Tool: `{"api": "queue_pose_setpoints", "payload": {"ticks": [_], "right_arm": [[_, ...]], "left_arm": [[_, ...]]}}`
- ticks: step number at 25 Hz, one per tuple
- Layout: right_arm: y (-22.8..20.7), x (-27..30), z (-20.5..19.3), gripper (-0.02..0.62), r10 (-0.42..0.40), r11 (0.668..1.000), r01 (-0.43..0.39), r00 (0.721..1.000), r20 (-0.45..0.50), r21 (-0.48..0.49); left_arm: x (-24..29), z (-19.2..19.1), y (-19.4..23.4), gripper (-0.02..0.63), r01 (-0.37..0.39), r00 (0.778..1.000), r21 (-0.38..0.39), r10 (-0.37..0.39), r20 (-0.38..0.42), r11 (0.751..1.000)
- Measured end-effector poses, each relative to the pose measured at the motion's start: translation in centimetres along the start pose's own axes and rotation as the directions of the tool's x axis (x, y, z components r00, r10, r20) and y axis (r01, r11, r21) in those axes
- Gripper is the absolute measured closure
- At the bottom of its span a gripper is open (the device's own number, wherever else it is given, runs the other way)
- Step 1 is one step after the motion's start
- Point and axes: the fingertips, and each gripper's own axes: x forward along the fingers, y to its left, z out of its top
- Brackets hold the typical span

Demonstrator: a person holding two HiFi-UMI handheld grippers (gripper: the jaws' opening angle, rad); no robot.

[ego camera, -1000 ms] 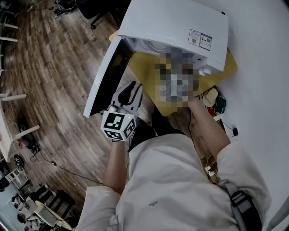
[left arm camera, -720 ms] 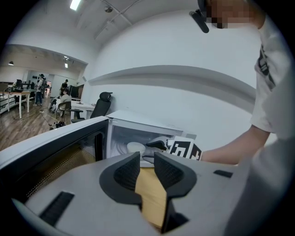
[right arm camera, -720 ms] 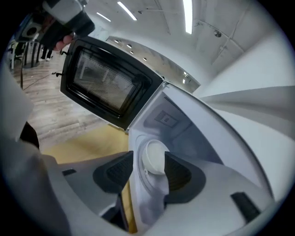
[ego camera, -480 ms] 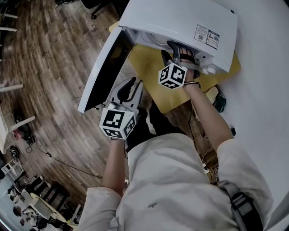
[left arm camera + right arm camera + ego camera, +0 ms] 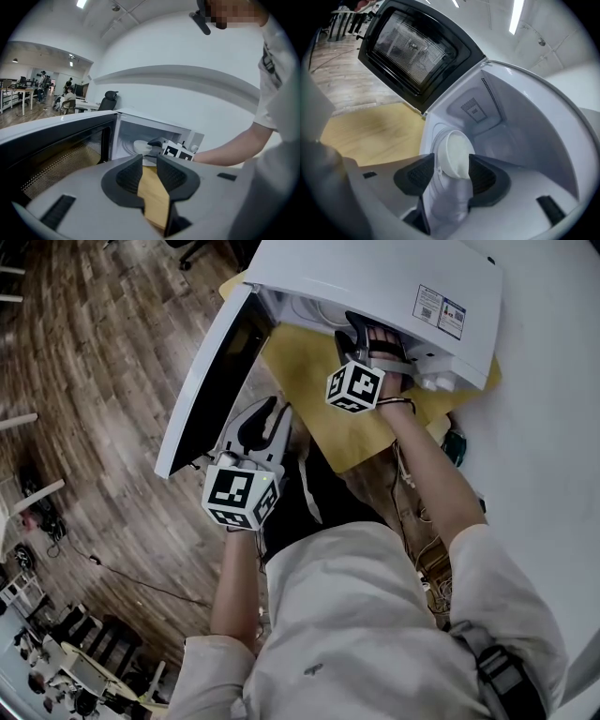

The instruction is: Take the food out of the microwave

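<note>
The white microwave stands on a yellow wooden board with its door swung wide to the left. A white bowl sits inside on the turntable, also visible as a bowl in the left gripper view. My right gripper reaches into the cavity. Its jaws are opening and stand on either side of the bowl, pads not pressing on it. My left gripper hangs in front of the door, below the board's edge, jaws a narrow gap apart with nothing between them.
A white tabletop runs along the right, with a teal object and cables at its edge. Wooden floor lies to the left, below the open door. The person's torso fills the lower head view.
The right gripper has come into sight and moved into the microwave's mouth, rolling as it went. The left gripper has sunk slightly in front of the door.
</note>
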Motion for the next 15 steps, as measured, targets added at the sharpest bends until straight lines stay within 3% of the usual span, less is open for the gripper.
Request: {"api": "queue_pose_setpoints", "payload": {"ticks": [15], "right_arm": [[0.0,2.1,-0.1,0.357,-0.035,0.997,0.033,0.999,-0.023,-0.063]], "left_arm": [[0.0,-0.3,0.7,0.517,0.003,1.000,-0.030,-0.003,-0.003,1.000]]}}
